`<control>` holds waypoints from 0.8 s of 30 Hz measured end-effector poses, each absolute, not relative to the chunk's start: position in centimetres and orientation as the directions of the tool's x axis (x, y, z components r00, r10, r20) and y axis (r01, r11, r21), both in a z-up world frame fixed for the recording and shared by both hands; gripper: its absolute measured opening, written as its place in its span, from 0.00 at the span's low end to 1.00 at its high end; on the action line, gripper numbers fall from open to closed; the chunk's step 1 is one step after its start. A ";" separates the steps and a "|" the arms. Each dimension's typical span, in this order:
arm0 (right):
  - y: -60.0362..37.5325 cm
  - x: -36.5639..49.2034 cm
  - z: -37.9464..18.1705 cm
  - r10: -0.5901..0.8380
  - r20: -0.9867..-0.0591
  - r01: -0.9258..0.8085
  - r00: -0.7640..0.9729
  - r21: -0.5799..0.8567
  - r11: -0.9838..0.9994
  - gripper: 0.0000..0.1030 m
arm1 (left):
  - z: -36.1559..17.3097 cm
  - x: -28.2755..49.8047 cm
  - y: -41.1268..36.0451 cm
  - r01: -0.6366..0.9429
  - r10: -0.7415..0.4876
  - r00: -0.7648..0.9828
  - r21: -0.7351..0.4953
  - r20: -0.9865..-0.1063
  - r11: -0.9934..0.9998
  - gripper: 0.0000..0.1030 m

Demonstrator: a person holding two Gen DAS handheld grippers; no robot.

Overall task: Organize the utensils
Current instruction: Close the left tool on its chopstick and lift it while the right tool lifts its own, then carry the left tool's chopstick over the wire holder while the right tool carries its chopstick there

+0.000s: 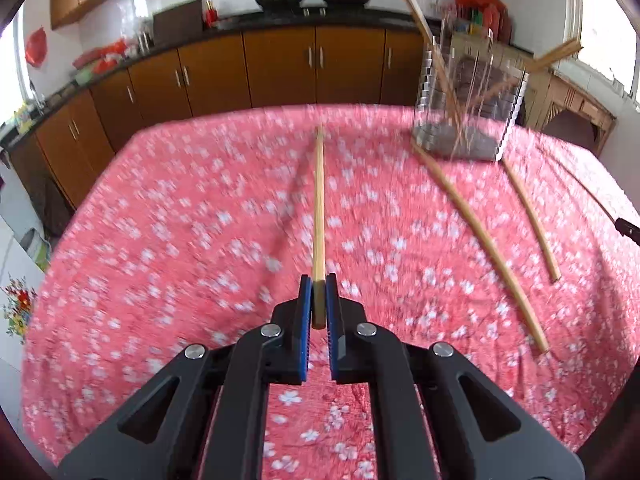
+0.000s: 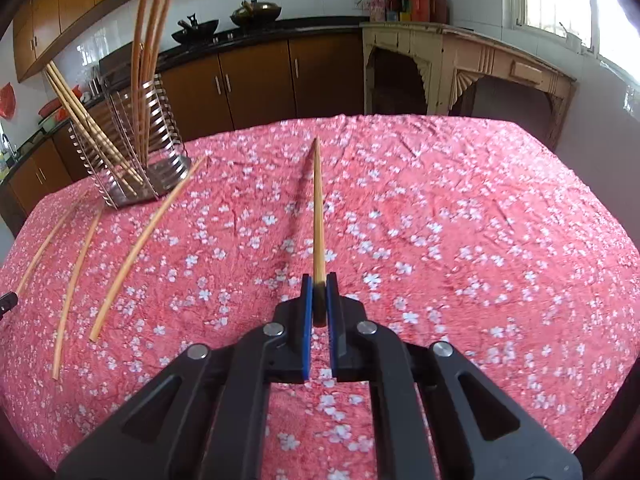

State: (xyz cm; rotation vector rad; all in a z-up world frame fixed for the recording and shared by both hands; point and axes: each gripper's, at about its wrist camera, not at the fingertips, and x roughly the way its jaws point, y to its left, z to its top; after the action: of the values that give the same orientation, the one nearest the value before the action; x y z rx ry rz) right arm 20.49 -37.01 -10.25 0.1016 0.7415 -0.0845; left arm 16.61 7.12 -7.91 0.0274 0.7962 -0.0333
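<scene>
Wooden chopsticks are the job here: the left gripper (image 1: 319, 284) is clamped on the thick end of one chopstick (image 1: 319, 208), which sticks straight out ahead over the cloth, and the right gripper (image 2: 319, 282) pinches another chopstick (image 2: 318, 208) the same way. The wire holder (image 2: 132, 140) stands near the far edge of the table, already with several sticks leaning in it at odd angles. To do this step well, I judge each held stick should be carried over the holder, tipped point down and fed into a free gap before the jaws let go, one hand at a time so the two don't cross. The leaning sticks in the holder (image 1: 466, 92) could deflect an incoming tip. Loose chopsticks (image 2: 144, 248) lie on the pink flowered tablecloth (image 2: 440, 220) just in front of the holder, three in the right view, and a low sweep might knock them. Brown kitchen cabinets (image 1: 280, 68) run behind the table.
</scene>
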 end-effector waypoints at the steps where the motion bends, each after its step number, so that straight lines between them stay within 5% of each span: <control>1: -37.0 20.1 -9.6 -0.039 -0.664 0.110 0.747 0.065 0.992 0.07 | -7.3 16.3 7.3 0.037 -0.020 0.714 0.009 -0.699 0.999 0.07; 13: -35.9 18.6 -0.5 -0.053 -0.455 0.087 0.889 0.054 0.995 0.07 | 1.9 15.6 9.0 -0.003 -0.033 0.889 -0.079 -0.456 0.997 0.07; 24: -35.6 20.9 7.2 -0.045 -0.304 0.061 0.952 0.045 0.997 0.07 | 6.5 18.4 9.8 -0.013 -0.022 0.926 -0.089 -0.377 0.996 0.07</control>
State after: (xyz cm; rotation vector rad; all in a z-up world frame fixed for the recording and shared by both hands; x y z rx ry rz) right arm 20.94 -35.62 7.20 0.0546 0.3080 -0.0538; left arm 18.36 9.79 6.48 -0.0902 0.3872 -0.0048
